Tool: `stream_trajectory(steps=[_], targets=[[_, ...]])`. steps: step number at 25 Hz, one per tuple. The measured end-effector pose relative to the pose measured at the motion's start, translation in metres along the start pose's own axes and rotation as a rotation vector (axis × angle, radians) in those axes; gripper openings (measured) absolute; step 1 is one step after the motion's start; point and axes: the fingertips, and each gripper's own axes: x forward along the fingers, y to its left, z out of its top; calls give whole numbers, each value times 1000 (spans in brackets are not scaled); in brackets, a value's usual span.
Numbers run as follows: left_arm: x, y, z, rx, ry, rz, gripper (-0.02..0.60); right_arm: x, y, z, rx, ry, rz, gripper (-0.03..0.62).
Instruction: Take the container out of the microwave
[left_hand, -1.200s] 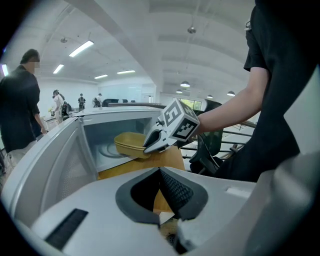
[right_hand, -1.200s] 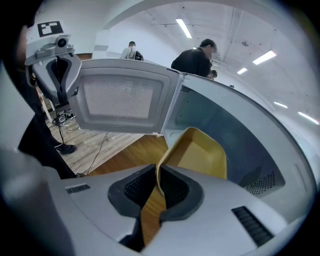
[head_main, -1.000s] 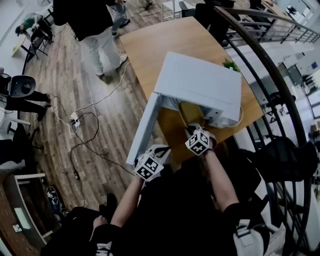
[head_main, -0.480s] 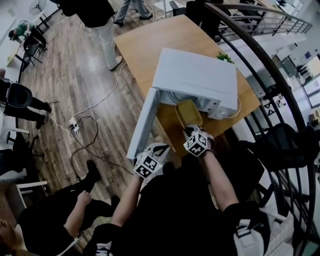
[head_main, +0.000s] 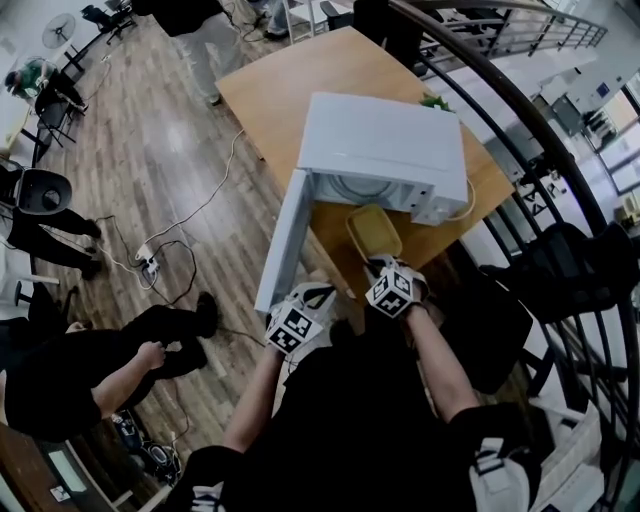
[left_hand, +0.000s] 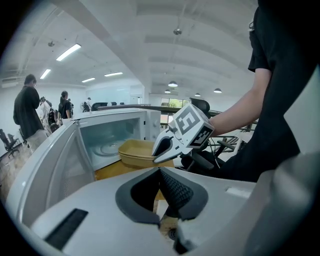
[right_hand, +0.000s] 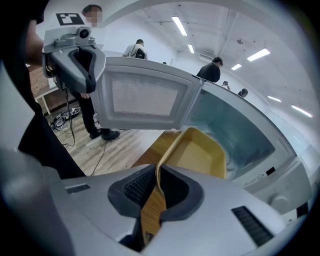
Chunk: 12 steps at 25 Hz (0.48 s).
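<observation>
A white microwave (head_main: 385, 150) stands on a wooden table (head_main: 300, 85) with its door (head_main: 282, 240) swung open to the left. A shallow yellow container (head_main: 374, 230) hangs just outside the cavity mouth, over the table. My right gripper (head_main: 385, 268) is shut on its near rim; in the right gripper view the yellow container (right_hand: 197, 152) runs between the pads from my right gripper (right_hand: 156, 192). My left gripper (head_main: 305, 305) hovers beside the door's lower edge, holding nothing. In the left gripper view my left gripper (left_hand: 165, 192) has its jaws together, and the container (left_hand: 137, 152) sits ahead of the cavity.
The glass turntable (left_hand: 107, 148) lies bare inside the microwave. A curved black railing (head_main: 520, 130) runs close along the right. Cables (head_main: 165, 240) trail over the wood floor at left. People stand or sit (head_main: 90, 360) to the left and far back.
The yellow container has come out of the microwave toward me in my right gripper; a second ago it was hidden inside. A person at lower left has shifted.
</observation>
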Motion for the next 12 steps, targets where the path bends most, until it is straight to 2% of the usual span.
stream_trajectory(steps=[8,12], targets=[[-6,-4,1,-14,-17,3,2,-12,19,-14,12,8,19,31],[-3,-8,-2,8,-3,-3,2,-17,27,-19,12,3,27,29]])
